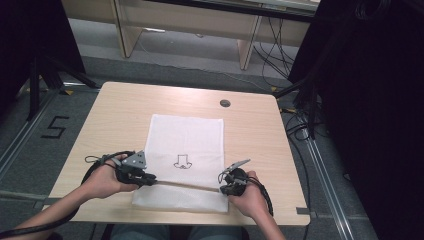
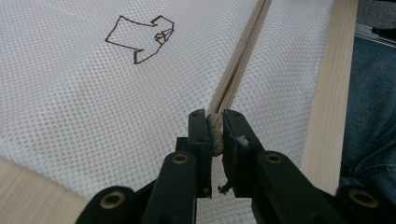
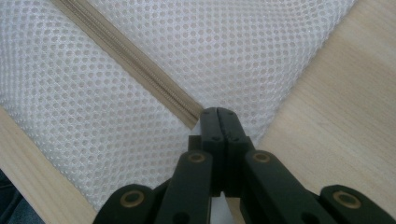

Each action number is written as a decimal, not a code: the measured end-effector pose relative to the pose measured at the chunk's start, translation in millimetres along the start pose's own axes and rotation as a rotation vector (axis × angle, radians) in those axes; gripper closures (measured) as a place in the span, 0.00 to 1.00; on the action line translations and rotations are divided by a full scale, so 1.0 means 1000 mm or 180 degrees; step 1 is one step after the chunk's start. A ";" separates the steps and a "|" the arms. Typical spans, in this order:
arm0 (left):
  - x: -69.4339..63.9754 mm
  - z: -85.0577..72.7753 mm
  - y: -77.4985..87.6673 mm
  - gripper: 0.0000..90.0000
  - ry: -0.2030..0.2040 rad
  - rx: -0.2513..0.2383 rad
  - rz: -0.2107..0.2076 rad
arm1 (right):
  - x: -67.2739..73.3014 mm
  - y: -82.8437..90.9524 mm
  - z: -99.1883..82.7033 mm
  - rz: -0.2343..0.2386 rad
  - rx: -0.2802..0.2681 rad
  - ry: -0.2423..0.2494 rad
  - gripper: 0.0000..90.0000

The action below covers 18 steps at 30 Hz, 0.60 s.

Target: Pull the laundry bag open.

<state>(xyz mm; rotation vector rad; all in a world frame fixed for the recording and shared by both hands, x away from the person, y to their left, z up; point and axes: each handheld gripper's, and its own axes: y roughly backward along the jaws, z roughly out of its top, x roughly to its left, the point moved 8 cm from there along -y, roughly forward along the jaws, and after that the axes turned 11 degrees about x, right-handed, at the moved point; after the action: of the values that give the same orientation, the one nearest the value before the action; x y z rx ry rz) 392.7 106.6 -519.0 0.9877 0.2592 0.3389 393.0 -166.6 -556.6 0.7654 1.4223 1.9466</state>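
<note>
A white mesh bag (image 1: 186, 160) lies flat on the light wooden tabletop (image 1: 115, 115), toward the 6 o'clock edge in the high view. A small dark outline drawing (image 1: 182, 162) is printed near the bag's middle. A tan zipper (image 1: 187, 185) runs across the bag from 9 o'clock to 3 o'clock, close to its near edge.

Left claw (image 1: 149, 179): positioned at the 9 o'clock end of the zipper, held by the person's left hand (image 1: 105, 181). In the left gripper view the left claw (image 2: 215, 125) has its jaws drawn almost together, pinching a tan zipper pull (image 2: 215, 133) between them. The zipper (image 2: 238, 60) extends away toward 12 o'clock, with the drawing (image 2: 142, 39) at 11 o'clock.

Right claw (image 1: 223, 189): positioned at the 3 o'clock end of the zipper, held by the person's right hand (image 1: 250, 197). In the right gripper view the right claw (image 3: 218, 116) has its jaws pressed fully together, tips on the mesh bag (image 3: 140, 70) just beside the zipper's end (image 3: 191, 119). Whether mesh is caught between the jaws cannot be told. The zipper (image 3: 126, 56) runs off toward 10 o'clock; bare tabletop (image 3: 336, 121) lies at 3 o'clock.

A round grey grommet (image 1: 225, 103) sits in the tabletop beyond the bag at 12 o'clock.
</note>
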 end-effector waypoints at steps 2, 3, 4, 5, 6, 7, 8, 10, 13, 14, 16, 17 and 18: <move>0.002 -0.001 0.001 0.91 -0.0014 0.0002 0.0024 | 0.000 0.000 0.000 0.0000 -0.0002 -0.0002 1.00; 0.001 -0.001 0.001 0.91 0.0032 -0.0023 -0.0012 | 0.000 0.000 0.000 0.0001 0.0002 0.0001 1.00; 0.002 -0.003 0.002 0.91 -0.0001 -0.0008 0.0002 | 0.000 0.000 0.000 0.0000 -0.0004 -0.0001 1.00; 0.002 -0.002 0.002 0.91 -0.0013 -0.0021 -0.0013 | 0.000 0.000 0.000 0.0000 -0.0002 0.0001 1.00; 0.002 -0.003 0.002 0.91 0.0041 -0.0024 -0.0009 | 0.000 0.000 0.000 0.0002 0.0001 0.0000 1.00; 0.003 -0.004 0.002 0.91 0.0039 -0.0017 0.0014 | -0.001 0.000 0.000 -0.0005 0.0001 0.0011 1.00; 0.004 -0.005 0.003 0.91 0.0002 -0.0006 0.0024 | -0.001 0.000 0.000 -0.0007 0.0004 0.0010 1.00; 0.005 -0.006 0.003 0.91 0.0055 -0.0010 0.0033 | 0.000 0.000 0.000 0.0002 0.0003 0.0000 1.00; 0.006 -0.008 0.006 0.91 0.0075 -0.0016 0.0045 | -0.001 0.000 0.000 -0.0006 0.0003 0.0011 1.00; 0.008 -0.010 0.007 0.91 0.0038 0.0015 0.0058 | -0.001 0.000 0.000 -0.0005 0.0004 0.0011 1.00; 0.008 -0.012 0.007 0.91 0.0083 -0.0007 0.0060 | 0.000 0.000 -0.001 0.0005 0.0035 -0.0043 1.00; 0.008 -0.012 0.008 0.91 0.0098 -0.0017 0.0048 | 0.000 0.001 -0.002 -0.0005 0.0064 -0.0093 1.00; 0.008 -0.014 0.008 0.91 0.0078 0.0006 0.0077 | 0.000 0.001 -0.002 -0.0006 0.0065 -0.0089 1.00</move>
<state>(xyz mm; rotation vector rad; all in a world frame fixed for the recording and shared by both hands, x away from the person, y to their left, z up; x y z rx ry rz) 393.9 124.2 -520.2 0.9897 0.2700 0.3729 391.4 -167.5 -556.2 0.7970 1.4279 1.9154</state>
